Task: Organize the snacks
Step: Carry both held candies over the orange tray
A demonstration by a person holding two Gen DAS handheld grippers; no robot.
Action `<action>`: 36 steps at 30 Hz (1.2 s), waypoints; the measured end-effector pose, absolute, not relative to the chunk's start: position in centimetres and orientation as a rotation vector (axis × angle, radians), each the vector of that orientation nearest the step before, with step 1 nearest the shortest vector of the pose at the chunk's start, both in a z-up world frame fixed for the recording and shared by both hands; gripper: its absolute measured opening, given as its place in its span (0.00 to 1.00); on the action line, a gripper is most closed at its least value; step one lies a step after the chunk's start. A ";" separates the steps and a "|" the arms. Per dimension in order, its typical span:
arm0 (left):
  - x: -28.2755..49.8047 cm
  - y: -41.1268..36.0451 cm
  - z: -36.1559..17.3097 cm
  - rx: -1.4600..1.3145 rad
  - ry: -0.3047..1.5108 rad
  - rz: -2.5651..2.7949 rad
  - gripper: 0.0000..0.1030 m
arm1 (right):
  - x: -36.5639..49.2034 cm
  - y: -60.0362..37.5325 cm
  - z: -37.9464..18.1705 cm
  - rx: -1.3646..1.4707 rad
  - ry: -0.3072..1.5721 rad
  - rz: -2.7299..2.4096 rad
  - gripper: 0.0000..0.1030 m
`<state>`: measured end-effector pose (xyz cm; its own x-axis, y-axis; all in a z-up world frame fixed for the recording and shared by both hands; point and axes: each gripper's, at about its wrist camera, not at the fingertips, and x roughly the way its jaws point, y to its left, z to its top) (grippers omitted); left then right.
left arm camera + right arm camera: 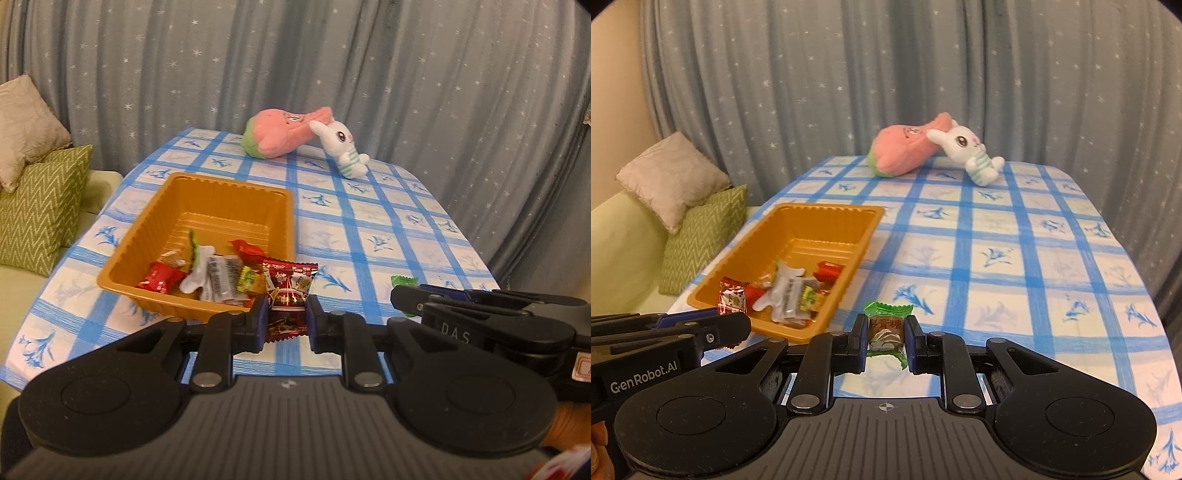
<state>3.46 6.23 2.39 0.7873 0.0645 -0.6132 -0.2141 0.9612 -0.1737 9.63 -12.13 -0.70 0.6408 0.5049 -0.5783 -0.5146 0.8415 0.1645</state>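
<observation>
My left gripper (287, 314) is shut on a red and silver snack packet (290, 295), held above the cloth just in front of the orange tray's (236, 194) near right corner. The tray holds several wrapped snacks (207, 273) at its near end. My right gripper (885, 334) is shut on a green-wrapped candy (886, 325), to the right of the tray (798, 216). From the right wrist view the left gripper (735, 325) shows at the left edge with its red packet (731, 297). In the left wrist view the right gripper (400, 297) reaches in from the right, the green candy (402, 282) peeking out.
A blue-checked tablecloth (1015, 258) covers the table. At the far end lie a pink plush toy (284, 134) and a white rabbit plush (343, 147). A sofa with a green zigzag cushion (40, 206) and a beige cushion (26, 125) stands left of the table. A starred curtain hangs behind.
</observation>
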 end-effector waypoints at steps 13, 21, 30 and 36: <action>3.3 10.2 2.9 -0.270 0.641 0.230 0.18 | 10.1 -7.8 -0.2 -0.053 0.644 0.663 0.20; 4.1 11.8 2.9 -0.280 0.643 0.251 0.18 | 10.8 -5.8 0.1 -0.067 0.635 0.697 0.20; 5.8 13.4 2.4 -0.288 0.659 0.259 0.18 | 12.7 -3.8 0.2 -0.080 0.633 0.719 0.20; 7.6 14.9 2.0 -0.290 0.672 0.262 0.18 | 14.6 -2.2 0.0 -0.092 0.637 0.732 0.20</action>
<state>7.56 14.90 2.02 0.7527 0.1441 -0.6424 -0.3295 0.9272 -0.1782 14.59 -2.18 0.02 0.5654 0.5942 -0.5721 -0.6485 0.7488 0.1368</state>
